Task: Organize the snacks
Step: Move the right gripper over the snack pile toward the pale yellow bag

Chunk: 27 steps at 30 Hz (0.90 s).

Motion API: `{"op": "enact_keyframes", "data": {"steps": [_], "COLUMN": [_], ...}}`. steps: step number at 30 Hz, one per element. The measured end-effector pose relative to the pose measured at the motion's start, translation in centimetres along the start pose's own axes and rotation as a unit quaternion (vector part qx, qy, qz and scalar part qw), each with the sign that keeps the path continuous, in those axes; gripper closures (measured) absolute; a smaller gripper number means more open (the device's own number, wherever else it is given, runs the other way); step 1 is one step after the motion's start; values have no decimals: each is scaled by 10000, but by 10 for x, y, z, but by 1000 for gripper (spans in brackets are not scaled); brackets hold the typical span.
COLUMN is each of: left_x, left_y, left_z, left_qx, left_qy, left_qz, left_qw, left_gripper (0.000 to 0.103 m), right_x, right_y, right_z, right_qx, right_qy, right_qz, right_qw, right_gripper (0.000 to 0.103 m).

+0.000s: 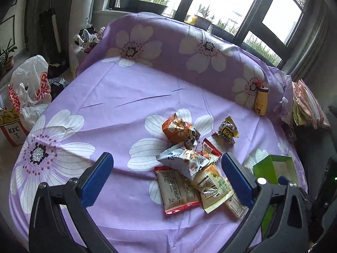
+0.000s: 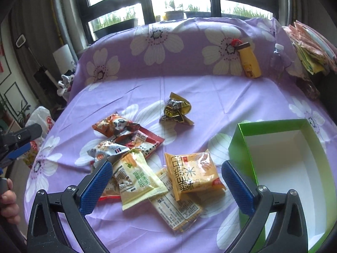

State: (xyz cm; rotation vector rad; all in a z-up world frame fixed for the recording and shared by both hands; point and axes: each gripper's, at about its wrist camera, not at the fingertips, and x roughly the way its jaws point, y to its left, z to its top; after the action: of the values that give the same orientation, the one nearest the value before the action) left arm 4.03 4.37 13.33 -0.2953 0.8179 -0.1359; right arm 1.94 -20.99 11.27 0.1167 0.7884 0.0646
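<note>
Several snack packets lie in a loose pile on the purple flowered cloth (image 2: 210, 92). An orange packet (image 2: 192, 174) and a cream-and-green packet (image 2: 137, 179) sit between the fingers of my right gripper (image 2: 166, 179), which is open and holds nothing. An orange panda packet (image 2: 114, 127) and a dark yellow-edged packet (image 2: 177, 109) lie farther back. The green box (image 2: 242, 141) stands open and empty at the right. My left gripper (image 1: 167, 171) is open above the same pile, over a white packet (image 1: 183, 162) and a red-edged packet (image 1: 174, 189). The green box (image 1: 271, 166) shows behind its right finger.
A yellow bottle (image 2: 249, 63) and a clear water bottle (image 2: 278, 61) lean on the cloth-covered backrest. Stacked packets (image 2: 309, 46) sit at the far right. On the floor to the left are a white plastic bag (image 1: 31, 88) and a KFC bag (image 1: 12, 128). A hand (image 2: 8, 202) shows at the left edge.
</note>
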Motion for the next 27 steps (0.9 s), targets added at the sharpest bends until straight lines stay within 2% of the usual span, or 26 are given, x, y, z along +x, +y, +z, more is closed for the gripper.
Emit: {"op": "enact_keyframes", "data": {"steps": [3, 7, 14, 23, 27], "left_x": [2, 5, 11, 24, 28], "left_y": [11, 12, -5, -17, -20], "left_z": [-6, -16, -30, -43, -46], "left_qx": [-234, -198, 371, 628, 659], "left_qy": [-53, -19, -13, 150, 190], "left_qz": [99, 70, 57, 76, 89], "left_qw": [9997, 9998, 9993, 9979, 9976], "left_gripper": [1, 1, 1, 3, 4], "right_x": [2, 1, -4, -4, -2], "right_y": [-7, -12, -14, -16, -15], "right_z": [-2, -6, -9, -11, -11], "right_qx": [114, 226, 205, 283, 281], "right_qy": [2, -12, -86, -77, -15], "right_qz": [191, 253, 287, 507, 587], "right_qw": [9998, 9994, 9993, 9983, 9979], "right_gripper": [0, 0, 0, 0, 5]}}
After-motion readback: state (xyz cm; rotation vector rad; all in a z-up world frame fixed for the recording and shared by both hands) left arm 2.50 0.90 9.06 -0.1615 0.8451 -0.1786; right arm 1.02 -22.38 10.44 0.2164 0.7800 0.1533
